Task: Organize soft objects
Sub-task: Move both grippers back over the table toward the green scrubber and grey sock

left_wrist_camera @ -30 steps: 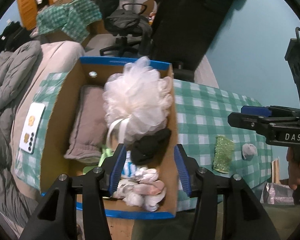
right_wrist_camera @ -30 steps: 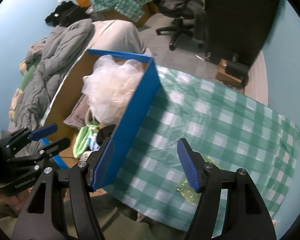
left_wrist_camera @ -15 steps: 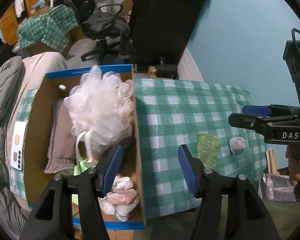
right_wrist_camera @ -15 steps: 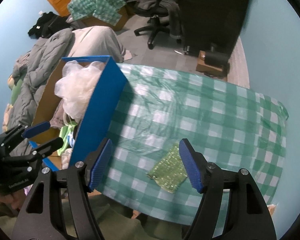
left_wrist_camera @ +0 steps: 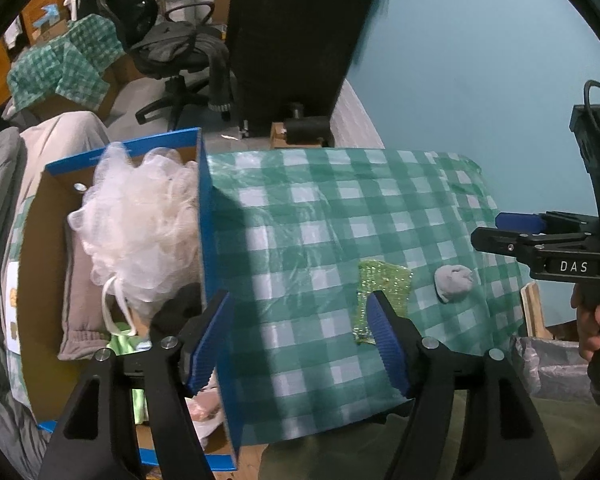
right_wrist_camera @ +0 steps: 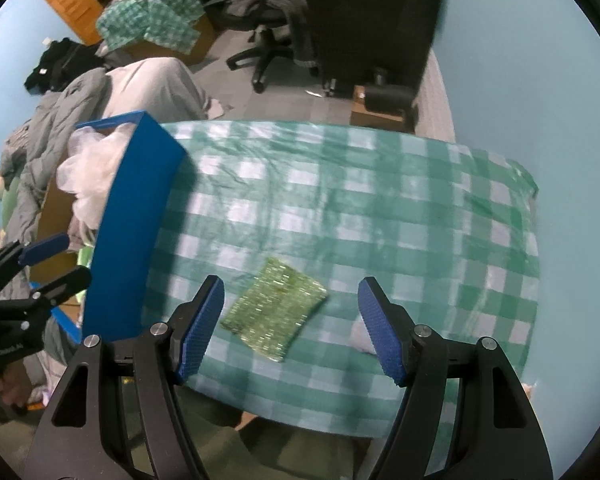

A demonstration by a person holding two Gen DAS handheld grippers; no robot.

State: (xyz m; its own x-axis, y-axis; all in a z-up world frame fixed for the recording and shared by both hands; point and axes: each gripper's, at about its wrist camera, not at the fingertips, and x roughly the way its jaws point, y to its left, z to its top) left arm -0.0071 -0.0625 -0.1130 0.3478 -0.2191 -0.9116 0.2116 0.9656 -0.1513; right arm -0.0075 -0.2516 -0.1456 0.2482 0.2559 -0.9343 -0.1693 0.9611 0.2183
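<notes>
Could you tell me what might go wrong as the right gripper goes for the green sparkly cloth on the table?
The green sparkly cloth lies flat on the checked tablecloth, so the open right gripper may pinch the tablecloth along with it. The small grey sock ball beside the cloth could be knocked and roll off the table. The blue box already looks full, with the white mesh pouf bulging above its rim, so added items may spill out.
</notes>
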